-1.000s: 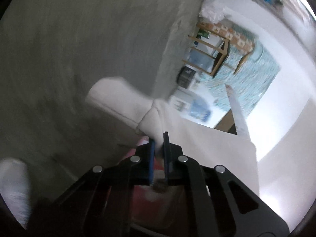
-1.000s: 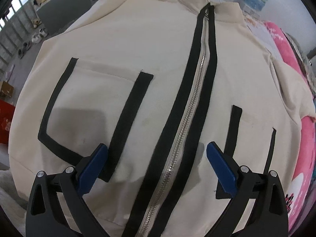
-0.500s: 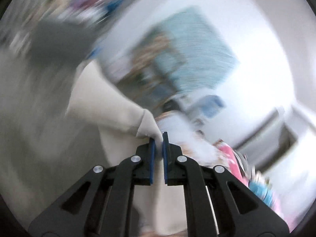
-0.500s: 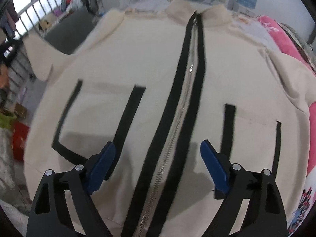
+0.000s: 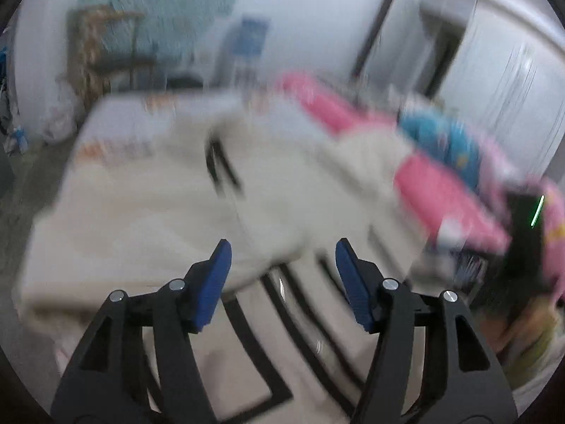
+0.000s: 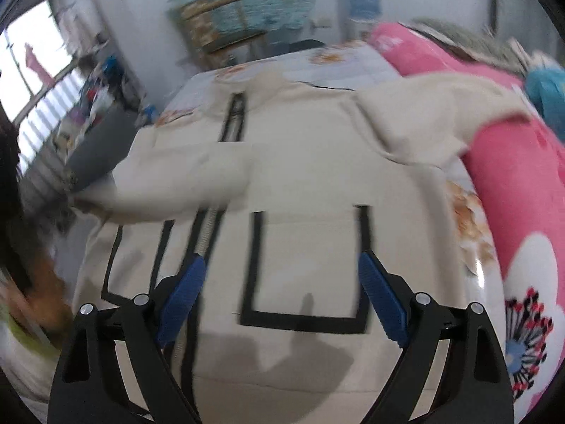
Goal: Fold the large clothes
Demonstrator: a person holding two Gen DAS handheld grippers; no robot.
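A cream jacket with black trim and a central zip lies front up on the bed. Its left sleeve is folded across the chest, and its right sleeve drapes onto a pink quilt. My right gripper is open and empty above the right pocket outline. My left gripper is open and empty just above the jacket, near the folded sleeve's cuff; this view is blurred.
A rolled pink floral quilt lies along the bed's right side, with a blue item on it. A wooden chair stands beyond the bed's head. A window and clutter are on the left.
My left gripper carried the sleeve cuff over the jacket's chest, then opened and let it go. My right gripper stayed open and shifted right, now over the right pocket.
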